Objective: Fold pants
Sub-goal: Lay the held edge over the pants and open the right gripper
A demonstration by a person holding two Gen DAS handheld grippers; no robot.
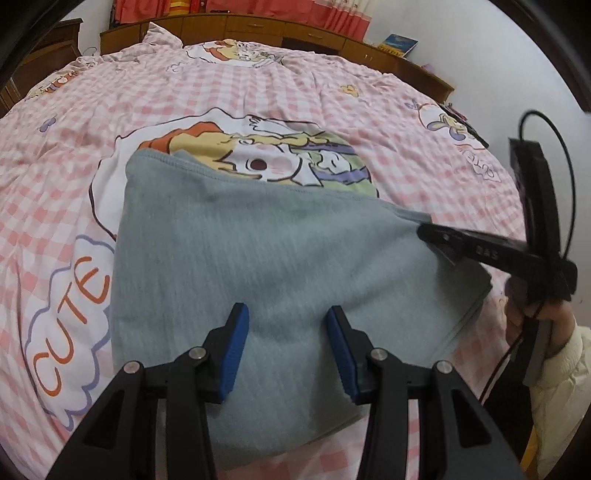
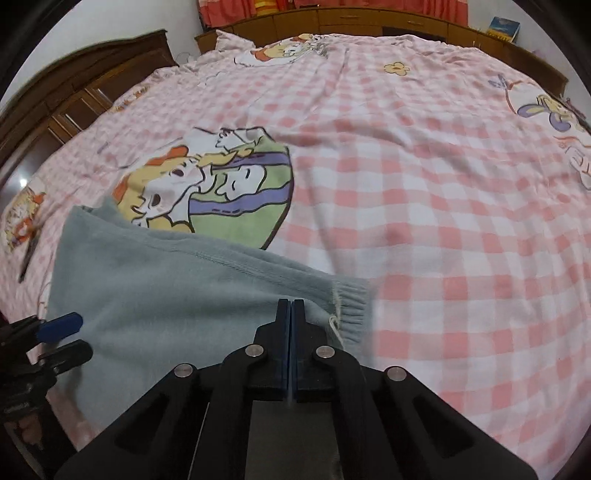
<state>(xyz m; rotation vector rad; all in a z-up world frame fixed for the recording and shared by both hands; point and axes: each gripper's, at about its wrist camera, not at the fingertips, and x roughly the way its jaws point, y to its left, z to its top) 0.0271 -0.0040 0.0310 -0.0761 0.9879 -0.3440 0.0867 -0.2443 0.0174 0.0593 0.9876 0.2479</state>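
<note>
The grey-blue pants [image 1: 258, 258] lie folded into a thick rectangle on the bed, with a ribbed cuff [image 2: 351, 302] at their right corner. My left gripper [image 1: 286, 314] hovers over the near part of the pants. Its blue pads stand apart with nothing between them. It also shows at the left edge of the right wrist view as the left gripper [image 2: 75, 336]. My right gripper [image 2: 291, 304] is shut, pads pressed together, with no cloth seen between them. Its tip is over the pants [image 2: 166, 295] close to the cuff. In the left wrist view the right gripper [image 1: 428, 234] meets the pants' right edge.
A pink checked bed cover [image 2: 443, 221] with cartoon prints spreads all round the pants. Wooden cabinets [image 1: 258, 27] line the far side, with a book [image 1: 399, 44] on top. A hand in a cream sleeve [image 1: 561, 350] holds the right gripper's handle.
</note>
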